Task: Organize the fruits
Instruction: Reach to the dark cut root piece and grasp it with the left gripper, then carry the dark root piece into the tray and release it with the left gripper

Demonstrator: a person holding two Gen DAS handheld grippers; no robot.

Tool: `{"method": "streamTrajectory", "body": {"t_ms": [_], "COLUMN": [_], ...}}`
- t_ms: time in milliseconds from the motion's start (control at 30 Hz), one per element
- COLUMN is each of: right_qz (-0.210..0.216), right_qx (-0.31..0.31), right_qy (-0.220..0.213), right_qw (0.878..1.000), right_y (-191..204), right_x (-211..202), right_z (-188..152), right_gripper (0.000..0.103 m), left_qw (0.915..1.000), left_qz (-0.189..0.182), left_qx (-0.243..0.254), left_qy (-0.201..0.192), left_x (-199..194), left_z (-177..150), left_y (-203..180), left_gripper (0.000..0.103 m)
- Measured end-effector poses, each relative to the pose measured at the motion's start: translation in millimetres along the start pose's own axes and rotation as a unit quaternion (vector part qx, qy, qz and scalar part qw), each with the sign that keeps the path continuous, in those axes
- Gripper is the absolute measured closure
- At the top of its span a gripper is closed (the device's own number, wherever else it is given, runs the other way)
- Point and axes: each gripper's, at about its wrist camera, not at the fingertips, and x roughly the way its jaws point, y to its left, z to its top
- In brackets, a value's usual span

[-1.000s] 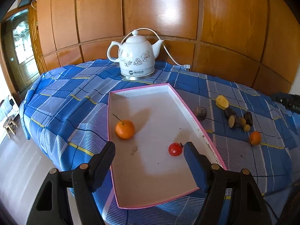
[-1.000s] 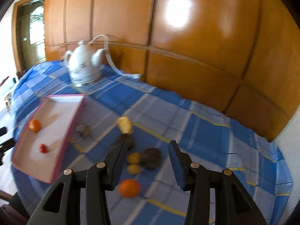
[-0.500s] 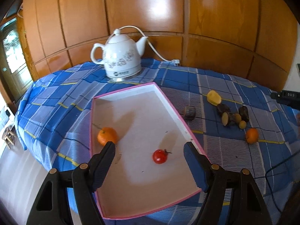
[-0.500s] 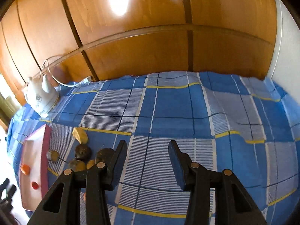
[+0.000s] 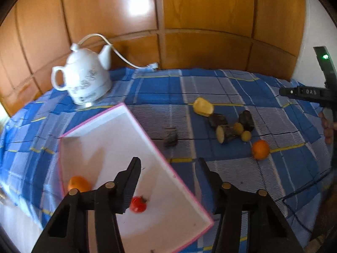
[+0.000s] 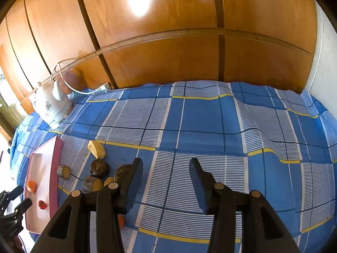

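Note:
A white tray with a pink rim (image 5: 145,135) lies on the blue checked cloth and holds an orange (image 5: 78,183) and a small tomato (image 5: 138,204). My left gripper (image 5: 168,161) hovers over the tray's right edge, its jaws closing with nothing between them. To the right lie loose pieces: a yellow chunk (image 5: 203,106), dark cut lumps (image 5: 225,133), a brown stub (image 5: 170,137) and a second orange (image 5: 260,149). My right gripper (image 6: 166,162) stands open over bare cloth, just right of that pile (image 6: 99,168). Its left finger hides most of the second orange (image 6: 120,221).
A white electric kettle (image 5: 84,82) with its cord stands at the back left against the wooden wall panels. The black body of the other gripper and a hand (image 5: 305,92) show at the right edge. The cloth ripples at the far right (image 6: 263,126).
My left gripper has moved right across the tray and its jaws have narrowed. The right gripper swung right off the fruit pile and rolled, then held still.

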Motion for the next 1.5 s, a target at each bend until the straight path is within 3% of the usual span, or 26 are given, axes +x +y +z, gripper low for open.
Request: {"method": "streamTrajectory", "body": {"t_ms": [100,167,333,567,600,633,700,833,933,1033,1333,1500], "right_qz": [0.001,0.002,0.006,0.017,0.019,0.019,0.019,0.018,0.016,0.014,-0.002,0.017], "right_qx": [-0.007,-0.013,-0.019,-0.028,-0.030,-0.031,-0.034,-0.035,-0.037,-0.044,-0.055,-0.049], "right_qy": [0.003,0.005,0.011,0.015,0.016,0.017,0.017,0.018,0.022,0.031,0.058,0.086], "right_qw": [1.000,1.000,1.000,0.999,0.999,0.999,0.999,0.999,0.999,0.998,0.997,0.995], "right_y": [3.6,6.4,9.7,16.0,17.2,17.6,18.5,18.3,18.5,20.2,20.7,21.5], "right_x": [0.8,1.5,3.1,4.5,4.9,5.3,5.6,6.7,8.1,11.6,23.5,33.5], "right_z": [-0.4,-0.7,-1.1,-1.3,-1.5,-1.6,-1.6,-1.4,-1.9,-3.7,-11.3,-15.8], "right_gripper": [0.057,0.057,0.057,0.057,0.057,0.057,0.057,0.057,0.057,0.057,0.057,0.057], "left_qw": [0.9997,0.9992,0.9975,0.9910,0.9897,0.9881,0.9871,0.9922,0.9968,0.9981,0.9981,0.9987], "left_qz": [-0.010,-0.013,-0.015,0.006,0.005,0.001,0.014,0.014,-0.009,-0.035,-0.048,-0.039], "left_qx": [0.016,0.025,0.042,0.083,0.086,0.089,0.103,0.079,0.057,0.031,0.007,-0.018], "left_qy": [0.014,0.029,0.055,0.104,0.114,0.125,0.122,0.096,0.056,0.040,0.038,0.028], "left_x": [20.2,33.5,65.9,111.5,117.1,122.8,126.7,113.8,90.2,72.8,38.6,19.3], "left_z": [16.1,25.6,47.8,51.2,49.4,46.9,41.7,41.7,39.6,31.2,-15.7,-22.8], "left_y": [-4.6,-5.5,-4.9,-8.2,-8.6,-9.9,-13.4,-13.6,-20.8,-29.4,-52.4,-50.1], "left_gripper": [0.052,0.061,0.061,0.059,0.062,0.075,0.075,0.076,0.076,0.076,0.076,0.076]}}
